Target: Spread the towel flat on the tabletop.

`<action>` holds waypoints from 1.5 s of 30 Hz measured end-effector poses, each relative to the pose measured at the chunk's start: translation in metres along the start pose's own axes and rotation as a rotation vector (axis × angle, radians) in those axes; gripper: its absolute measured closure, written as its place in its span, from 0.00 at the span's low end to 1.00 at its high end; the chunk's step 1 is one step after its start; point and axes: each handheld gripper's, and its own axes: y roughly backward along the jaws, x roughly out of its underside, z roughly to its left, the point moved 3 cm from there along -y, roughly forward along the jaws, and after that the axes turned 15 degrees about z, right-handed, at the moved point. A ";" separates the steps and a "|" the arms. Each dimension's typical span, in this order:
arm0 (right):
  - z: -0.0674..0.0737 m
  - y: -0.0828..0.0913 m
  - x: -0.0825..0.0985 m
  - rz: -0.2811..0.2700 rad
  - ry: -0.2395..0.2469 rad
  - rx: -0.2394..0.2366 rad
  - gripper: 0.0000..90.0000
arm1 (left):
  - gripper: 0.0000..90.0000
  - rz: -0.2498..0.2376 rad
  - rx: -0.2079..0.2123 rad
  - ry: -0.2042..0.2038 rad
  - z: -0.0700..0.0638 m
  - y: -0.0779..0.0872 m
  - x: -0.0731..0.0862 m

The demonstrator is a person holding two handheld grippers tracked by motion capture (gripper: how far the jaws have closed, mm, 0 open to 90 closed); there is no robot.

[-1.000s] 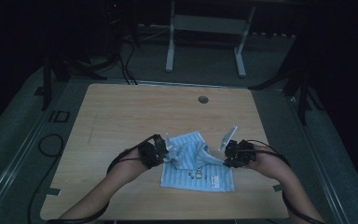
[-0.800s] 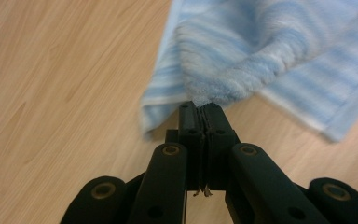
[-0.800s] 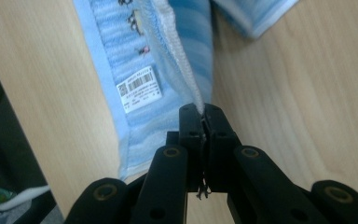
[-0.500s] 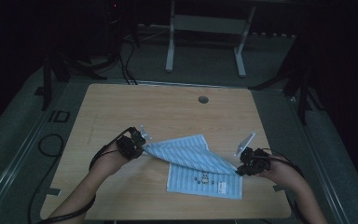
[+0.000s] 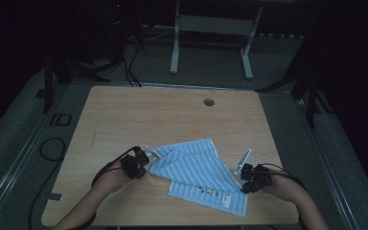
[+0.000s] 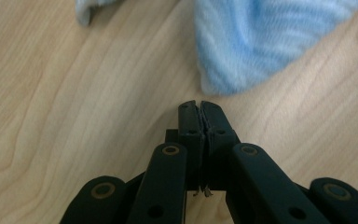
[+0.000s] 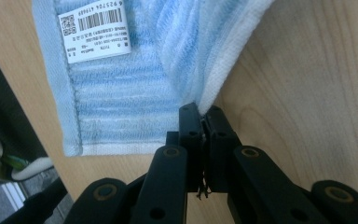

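right gripper view: a white label (image 7: 96,29) sewn on the towel (image 7: 135,79) carries a qr code, a barcode and small print too fine to read. towel is light blue with white stripes, folded into layers, lying on the near half of the desk (image 5: 172,115). right gripper (image 7: 201,114) is clamped on a towel corner. left gripper (image 6: 199,108) has its jaws pressed together; towel corner just beyond the tips, grip cannot be confirmed.

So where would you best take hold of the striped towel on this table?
Grip the blue striped towel at an edge corner, coming in low from the side along the wooden table. It lies flat and thin, so only a hem corner lifts enough to pinch; the right gripper is shut on one such edge now.
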 end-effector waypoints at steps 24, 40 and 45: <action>-0.064 0.071 -0.120 -0.107 0.017 0.154 1.00 | 0.85 -0.083 -0.044 0.048 0.054 0.039 -0.086; -0.087 0.030 -0.146 0.004 -0.049 0.169 1.00 | 0.90 0.110 0.014 -0.077 0.040 -0.003 -0.101; -0.090 0.030 -0.144 -0.013 -0.060 0.171 1.00 | 0.89 0.055 0.007 -0.033 0.053 -0.006 -0.105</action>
